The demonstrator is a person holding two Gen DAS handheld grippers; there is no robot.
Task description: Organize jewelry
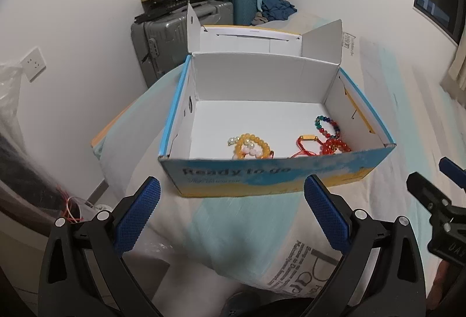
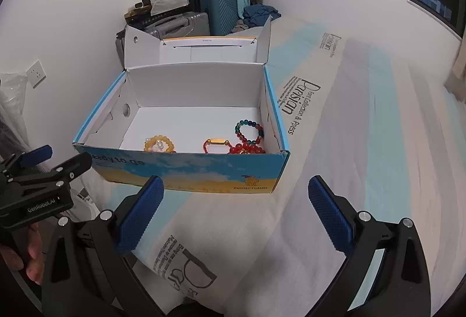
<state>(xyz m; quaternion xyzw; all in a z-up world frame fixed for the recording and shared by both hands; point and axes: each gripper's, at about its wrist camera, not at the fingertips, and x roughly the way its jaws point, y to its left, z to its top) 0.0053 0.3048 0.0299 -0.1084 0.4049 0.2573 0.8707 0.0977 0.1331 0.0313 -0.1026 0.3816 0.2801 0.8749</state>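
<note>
An open cardboard box (image 1: pixel 273 177) sits mid-frame on the bed (image 1: pixel 233 235). Inside, along its near wall, lie a yellow bead bracelet (image 1: pixel 252 145), a red cord bracelet (image 1: pixel 305 142), a red bead bracelet (image 1: pixel 335 146) and a multicolored bead bracelet (image 1: pixel 326 125). Left gripper (image 1: pixel 233 218) and right gripper (image 2: pixel 236 218) hover at the bottom of their frames, jaws released and grasping nothing.

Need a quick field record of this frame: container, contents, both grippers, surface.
container: cardboard box, lid flap open, standing on the bed
contents: yellow bead bracelet, red cord bracelet with gold bar, red bead bracelet, multicolor bead bracelet, all near the front wall
left hand-held gripper: open, empty, in front of box
right hand-held gripper: open, empty, in front of box
background: suitcases against the wall
</note>
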